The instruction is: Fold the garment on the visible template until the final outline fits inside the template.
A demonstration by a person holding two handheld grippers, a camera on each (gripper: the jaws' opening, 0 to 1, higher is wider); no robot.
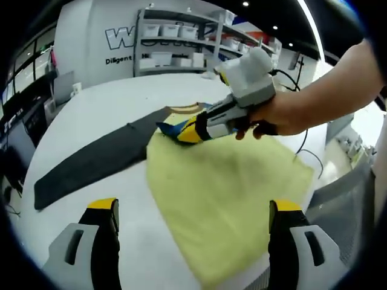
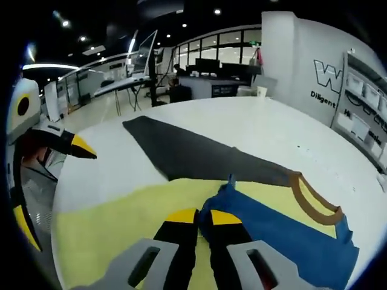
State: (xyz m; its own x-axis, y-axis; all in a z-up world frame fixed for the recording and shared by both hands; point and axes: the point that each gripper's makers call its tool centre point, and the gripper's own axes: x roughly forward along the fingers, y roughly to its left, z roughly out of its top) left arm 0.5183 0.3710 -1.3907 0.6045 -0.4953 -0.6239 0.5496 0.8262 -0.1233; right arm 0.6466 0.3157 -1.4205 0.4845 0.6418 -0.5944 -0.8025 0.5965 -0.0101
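yellow garment (image 1: 224, 181) lying on the white counter (image 1: 103, 109) partly over the dark template (image 1: 91, 160), right gripper (image 2: 204, 219) fingers pinching its blue part (image 2: 284, 232), left gripper (image 1: 193, 211) fingers spread wide holding nothing, garment's near edge getting cut off

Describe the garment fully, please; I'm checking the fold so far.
The garment is a soft knit top, pale yellow, with a blue sleeve and a brown-trimmed collar. It lies mostly flat on the white table, partly overlapping the dark grey template. The right gripper pinches the blue sleeve's end, drawn over the yellow body. The left gripper hovers open above its near edge.
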